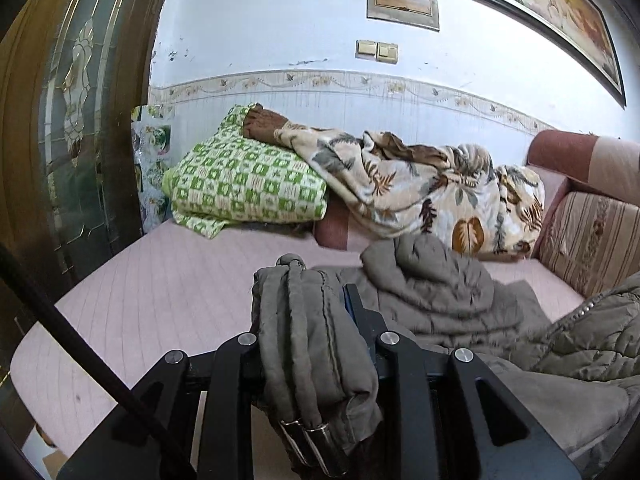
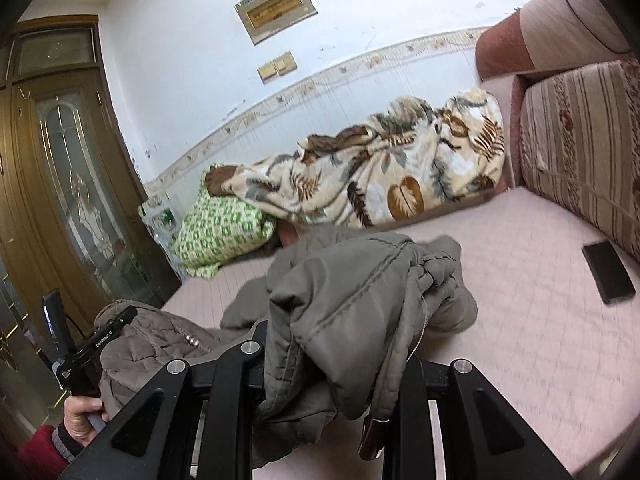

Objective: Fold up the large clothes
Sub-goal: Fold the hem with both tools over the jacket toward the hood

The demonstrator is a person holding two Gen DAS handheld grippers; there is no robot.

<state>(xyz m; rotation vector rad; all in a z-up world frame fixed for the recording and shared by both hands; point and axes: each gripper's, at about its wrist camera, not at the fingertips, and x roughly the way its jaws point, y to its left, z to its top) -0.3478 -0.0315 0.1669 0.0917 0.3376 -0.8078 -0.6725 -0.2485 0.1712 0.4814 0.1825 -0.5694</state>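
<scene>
Held by both grippers at once: a grey-brown padded jacket (image 2: 360, 292), most of it heaped on the pink bed (image 1: 160, 280).

Left gripper (image 1: 316, 344): jaws closed down on a thick bunched roll of jacket edge, standing up between them, with a metal-tipped strap end (image 1: 308, 440) hanging toward the camera. Right gripper (image 2: 336, 360): jaws likewise clamped on a fat fold, cloth draped over and forward of them, another metal-tipped end (image 2: 372, 436) dangling below.

From the left jaws, trailed off to the right and away, toward the sofa cushion (image 1: 592, 236). From the right jaws, spread ahead and to the left, where the quilted part (image 2: 160, 340) reached the left gripper's handle and the hand (image 2: 82, 416) on it. Long axis therefore judged to run roughly between the two grips, slack and crumpled in the middle, not yet drawn flat. Neither arm clearly nearer the bulk; likely next need: pulling the grips apart to straighten the span.

Nearby: a phone (image 2: 608, 272) on the bed to the right, well apart from the jacket; a leaf-print blanket (image 1: 420, 188) and green checked bundle (image 1: 244, 176) against the wall.
</scene>
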